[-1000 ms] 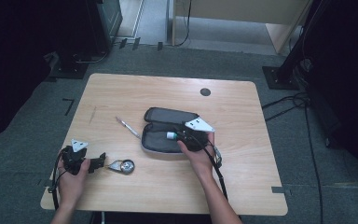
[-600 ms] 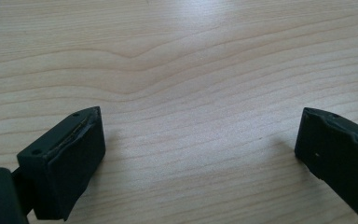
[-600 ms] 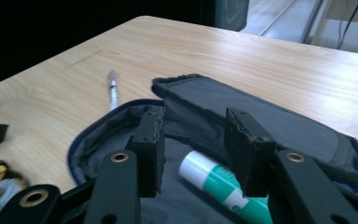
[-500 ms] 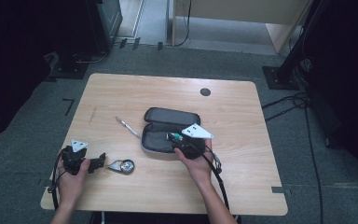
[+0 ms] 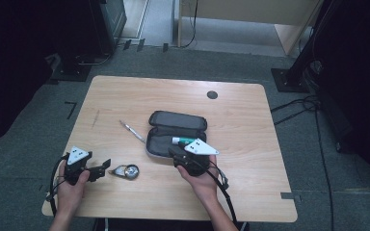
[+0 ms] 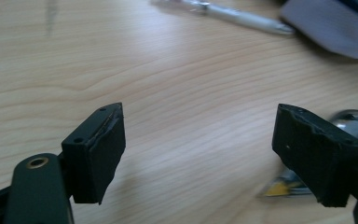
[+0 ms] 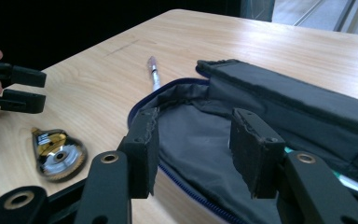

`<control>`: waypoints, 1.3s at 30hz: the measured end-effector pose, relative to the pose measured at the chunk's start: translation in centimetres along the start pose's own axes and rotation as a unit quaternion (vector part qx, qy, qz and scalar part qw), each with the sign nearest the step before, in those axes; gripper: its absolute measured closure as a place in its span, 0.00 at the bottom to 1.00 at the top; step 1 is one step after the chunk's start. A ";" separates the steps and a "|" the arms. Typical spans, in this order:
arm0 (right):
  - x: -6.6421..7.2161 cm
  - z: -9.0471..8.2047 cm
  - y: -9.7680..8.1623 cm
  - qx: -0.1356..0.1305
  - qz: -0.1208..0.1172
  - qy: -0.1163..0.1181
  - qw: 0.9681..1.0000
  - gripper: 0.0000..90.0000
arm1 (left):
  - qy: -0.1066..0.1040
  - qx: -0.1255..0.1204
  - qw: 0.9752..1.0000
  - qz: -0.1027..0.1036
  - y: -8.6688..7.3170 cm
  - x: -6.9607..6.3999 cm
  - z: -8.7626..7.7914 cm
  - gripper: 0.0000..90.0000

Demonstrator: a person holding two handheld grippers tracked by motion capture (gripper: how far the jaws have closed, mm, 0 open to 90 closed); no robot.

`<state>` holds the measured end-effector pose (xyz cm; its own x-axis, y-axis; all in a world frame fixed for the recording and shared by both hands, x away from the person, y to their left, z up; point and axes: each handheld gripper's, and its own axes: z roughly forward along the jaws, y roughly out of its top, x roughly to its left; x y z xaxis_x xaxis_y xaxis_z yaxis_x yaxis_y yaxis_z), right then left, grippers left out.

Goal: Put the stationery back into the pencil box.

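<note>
Right gripper (image 5: 183, 156) hovered at the near rim of the open pencil case (image 5: 173, 139), its two blocky black jaws parted with nothing between them, having just been opening a little. From the right gripper view its rubbery pads (image 7: 144, 149) framed the case's soft grey fabric lining (image 7: 200, 140), edged by a dark blue zipper. The case lay near the middle of the desk (image 5: 250, 125), flat and rounded at its corners, its lid half folded back toward the far edge. A green and white tube (image 5: 183, 141) rested inside it, just beside the gripper's grey three-cornered plate.

Outward from there, a slim pen (image 5: 132, 131) with a clear, silvery barrel lay slantwise on the bare wood just to the left of the case, not touching it. Closer to the near edge sat a small teardrop-shaped tape measure (image 5: 126, 171), shiny chrome with a yellow patch.

Left gripper (image 5: 102, 167), held near the desk's near-left corner, pointed at that shiny piece, jaws spread and empty, though they had just been closing somewhat. Its pads (image 6: 100, 149) looked worn and ragged along the edges. The desk showed pale wood grain, with rounded corners and a dark round hole (image 5: 212, 95) near the far edge.
</note>
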<state>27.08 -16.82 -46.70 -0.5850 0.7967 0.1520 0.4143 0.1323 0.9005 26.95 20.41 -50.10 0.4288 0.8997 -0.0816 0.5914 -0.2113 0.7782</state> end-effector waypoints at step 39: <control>1.4 -1.7 -3.9 0.033 0.001 0.018 0.999 0.54 | -0.138 0.064 0.977 0.151 -0.7 -6.8 2.2 0.37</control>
<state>23.46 -17.18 -49.33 -0.6078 0.7758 0.1693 0.4600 0.1702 0.8715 25.11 13.59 -51.40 0.7546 0.6550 -0.0394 0.4827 -0.5135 0.7094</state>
